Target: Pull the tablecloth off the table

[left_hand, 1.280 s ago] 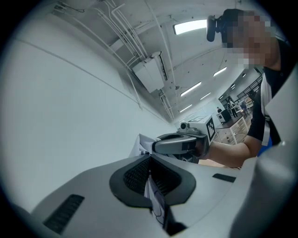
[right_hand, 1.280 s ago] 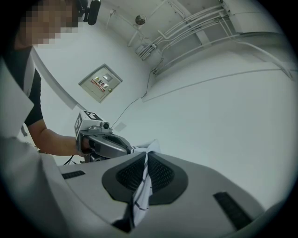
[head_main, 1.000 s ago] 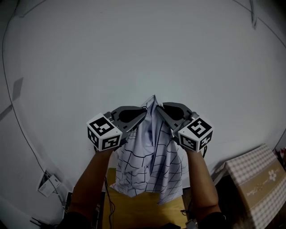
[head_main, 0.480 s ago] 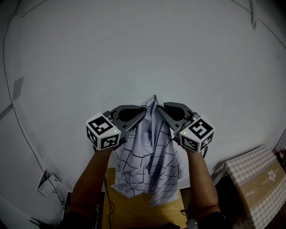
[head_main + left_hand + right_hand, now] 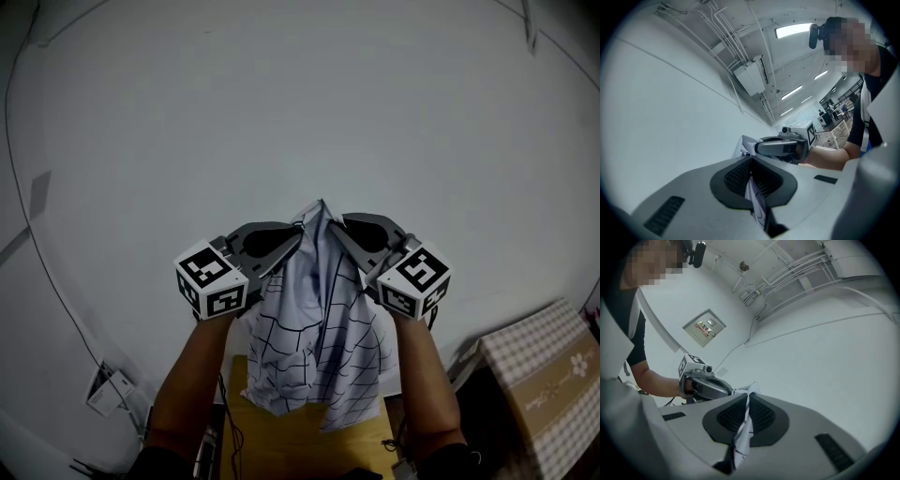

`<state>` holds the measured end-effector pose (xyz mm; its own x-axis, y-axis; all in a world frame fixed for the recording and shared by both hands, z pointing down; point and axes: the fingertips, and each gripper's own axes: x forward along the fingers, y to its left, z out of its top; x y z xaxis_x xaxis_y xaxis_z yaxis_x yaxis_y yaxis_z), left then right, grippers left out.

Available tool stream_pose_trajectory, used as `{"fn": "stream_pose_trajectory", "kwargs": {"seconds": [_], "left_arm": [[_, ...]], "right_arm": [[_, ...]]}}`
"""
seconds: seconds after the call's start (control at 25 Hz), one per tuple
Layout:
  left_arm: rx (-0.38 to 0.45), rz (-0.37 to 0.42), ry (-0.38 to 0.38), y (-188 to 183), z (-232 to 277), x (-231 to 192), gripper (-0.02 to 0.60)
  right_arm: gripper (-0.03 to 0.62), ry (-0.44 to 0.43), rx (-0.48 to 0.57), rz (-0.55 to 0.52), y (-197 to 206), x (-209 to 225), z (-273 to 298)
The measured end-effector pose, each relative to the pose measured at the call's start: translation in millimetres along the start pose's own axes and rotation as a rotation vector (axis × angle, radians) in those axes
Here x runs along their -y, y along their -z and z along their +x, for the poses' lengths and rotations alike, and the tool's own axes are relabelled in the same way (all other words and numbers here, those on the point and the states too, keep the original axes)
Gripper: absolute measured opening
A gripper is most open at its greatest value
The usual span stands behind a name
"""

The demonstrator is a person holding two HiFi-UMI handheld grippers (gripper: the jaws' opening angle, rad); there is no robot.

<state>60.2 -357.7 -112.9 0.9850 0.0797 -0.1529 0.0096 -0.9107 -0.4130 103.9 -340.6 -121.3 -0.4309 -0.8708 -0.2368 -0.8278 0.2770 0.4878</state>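
The tablecloth (image 5: 319, 323), white with thin dark grid lines, hangs bunched in the air in front of a white wall. My left gripper (image 5: 298, 234) and right gripper (image 5: 335, 229) meet tip to tip at its top, both shut on the cloth. In the left gripper view a fold of the tablecloth (image 5: 757, 206) is pinched between the dark pads (image 5: 736, 176), with the right gripper (image 5: 780, 146) just beyond. The right gripper view shows the tablecloth (image 5: 743, 437) clamped the same way, the left gripper (image 5: 710, 386) beside it. The cloth's lower end dangles above a wooden table (image 5: 281, 441).
A white wall (image 5: 300, 103) fills most of the head view, with a thin cable (image 5: 28, 234) curving down its left side to a wall fitting (image 5: 111, 389). A box under checked fabric (image 5: 544, 375) stands at the lower right. My forearms come up from below.
The hanging cloth has swayed slightly at its lower edge. Both grippers hold their place and stay shut on it.
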Motion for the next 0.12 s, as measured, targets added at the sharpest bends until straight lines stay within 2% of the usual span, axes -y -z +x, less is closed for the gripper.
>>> {"fn": "stream_pose_trajectory", "kwargs": {"seconds": [0.12], "left_arm": [[0.000,0.005,-0.003,0.5,2.6,-1.5,0.015]], "right_arm": [[0.025,0.000,0.002,-0.006,0.9,4.1,-1.1]]}}
